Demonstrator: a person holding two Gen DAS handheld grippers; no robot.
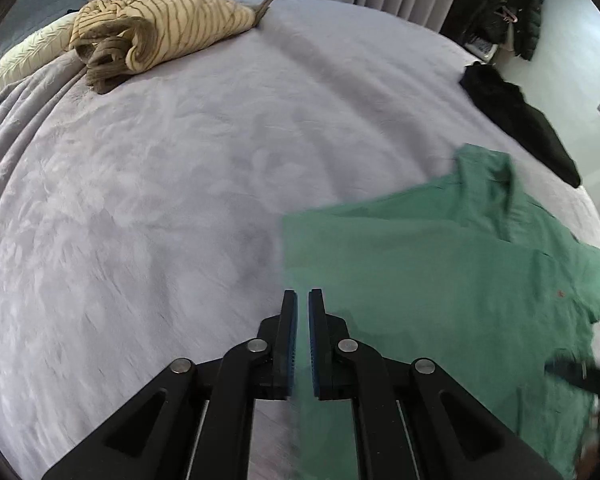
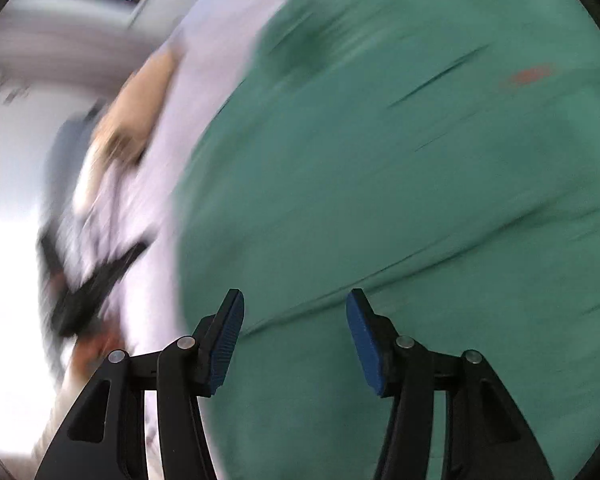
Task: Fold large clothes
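Observation:
A green polo shirt (image 1: 440,264) lies flat on the grey bedspread (image 1: 160,200), collar toward the far right. My left gripper (image 1: 303,300) hovers over the shirt's left edge with its jaws nearly closed and nothing between them. In the blurred right wrist view the same green shirt (image 2: 400,160) fills most of the frame. My right gripper (image 2: 296,304) is open and empty just above it. The right gripper also shows as a dark blur in the left wrist view (image 1: 580,372) at the shirt's right side.
A striped beige and brown garment (image 1: 156,28) lies bunched at the far left beside a pale pillow (image 1: 28,56). A black garment (image 1: 516,116) lies at the bed's far right edge. Dark jackets (image 1: 500,12) hang by the curtains.

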